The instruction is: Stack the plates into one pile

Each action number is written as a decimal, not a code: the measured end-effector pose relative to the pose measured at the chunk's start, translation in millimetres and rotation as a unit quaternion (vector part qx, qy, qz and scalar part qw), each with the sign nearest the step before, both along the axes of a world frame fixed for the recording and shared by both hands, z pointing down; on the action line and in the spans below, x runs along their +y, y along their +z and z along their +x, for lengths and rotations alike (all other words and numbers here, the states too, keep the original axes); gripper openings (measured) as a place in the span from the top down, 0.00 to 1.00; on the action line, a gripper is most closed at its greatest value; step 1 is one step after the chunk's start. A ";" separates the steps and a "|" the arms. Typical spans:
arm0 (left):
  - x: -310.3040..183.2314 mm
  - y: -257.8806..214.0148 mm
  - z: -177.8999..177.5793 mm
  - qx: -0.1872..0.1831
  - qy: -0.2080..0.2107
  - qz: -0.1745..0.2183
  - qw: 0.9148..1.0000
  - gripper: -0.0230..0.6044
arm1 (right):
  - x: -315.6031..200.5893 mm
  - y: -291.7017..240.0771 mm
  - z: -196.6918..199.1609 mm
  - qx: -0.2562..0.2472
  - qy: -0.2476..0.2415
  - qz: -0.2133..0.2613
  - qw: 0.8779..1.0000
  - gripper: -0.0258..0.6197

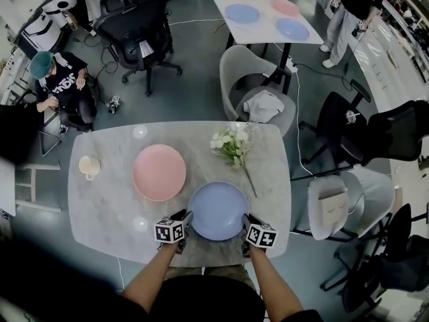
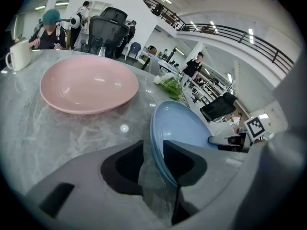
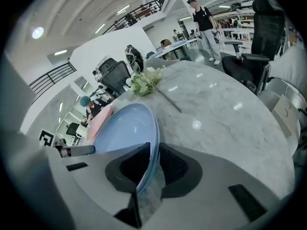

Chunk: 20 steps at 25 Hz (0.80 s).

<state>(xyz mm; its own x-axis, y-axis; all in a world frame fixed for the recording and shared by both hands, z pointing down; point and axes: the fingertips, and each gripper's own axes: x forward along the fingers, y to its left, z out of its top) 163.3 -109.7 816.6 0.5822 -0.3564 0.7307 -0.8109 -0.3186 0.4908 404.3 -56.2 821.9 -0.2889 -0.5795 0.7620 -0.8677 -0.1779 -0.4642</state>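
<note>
Hand-held left gripper [image 1: 182,218] [image 2: 153,152]: at near-left rim of round pale-blue ceramic plate [image 1: 218,210] [image 2: 184,126], jaws apart. Rim between them, lying against one jaw only; marble visible through the gap at the other. No clamp on this side.

Hand-held right gripper [image 1: 247,221] [image 3: 152,159]: at near-right rim of the same blue plate [image 3: 125,126], jaws closed onto the rim, one on each face. Bare forearms behind both grippers, marker cubes facing up.

Blue plate: at near edge of rounded-corner grey marble-top table [image 1: 107,210], slightly right of centre. Resting or just clear of the marble: cannot tell.

Next out, beyond and to the left: round pink ceramic plate [image 1: 159,172] [image 2: 88,83], flat on the marble, apart from the blue plate by a narrow strip of tabletop. Mostly hidden behind the blue plate in right gripper view.

Left of pink plate, near table's left edge: cream mug [image 1: 88,167] [image 2: 19,55], upright, well apart from both plates.

Far-right part of tabletop: bunch of white flowers with green stems [image 1: 231,145] [image 3: 146,83], lying flat, stem end just beside blue plate's far-right rim.

Past the table: grey shell chair [image 1: 251,92] with pale cloth on the seat; black office chair [image 1: 137,35] further left; seated person in teal cap [image 1: 64,86] at far left.

Farthest: white square table [image 1: 265,32] carrying two blue plates and one pink, spread apart; standing person [image 1: 348,12] beside it at right.
</note>
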 end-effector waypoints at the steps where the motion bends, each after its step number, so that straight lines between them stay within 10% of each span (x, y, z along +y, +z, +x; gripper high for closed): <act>1: -0.6 1.6 0.6 0.000 -0.001 -0.006 1.000 0.75 | 0.3 2.1 -0.3 0.000 0.004 -0.003 1.000 0.86; 20: 0.6 2.9 -3.5 0.015 -0.012 -0.039 0.999 0.85 | 4.8 5.7 -12.2 0.022 0.052 -0.025 0.998 0.90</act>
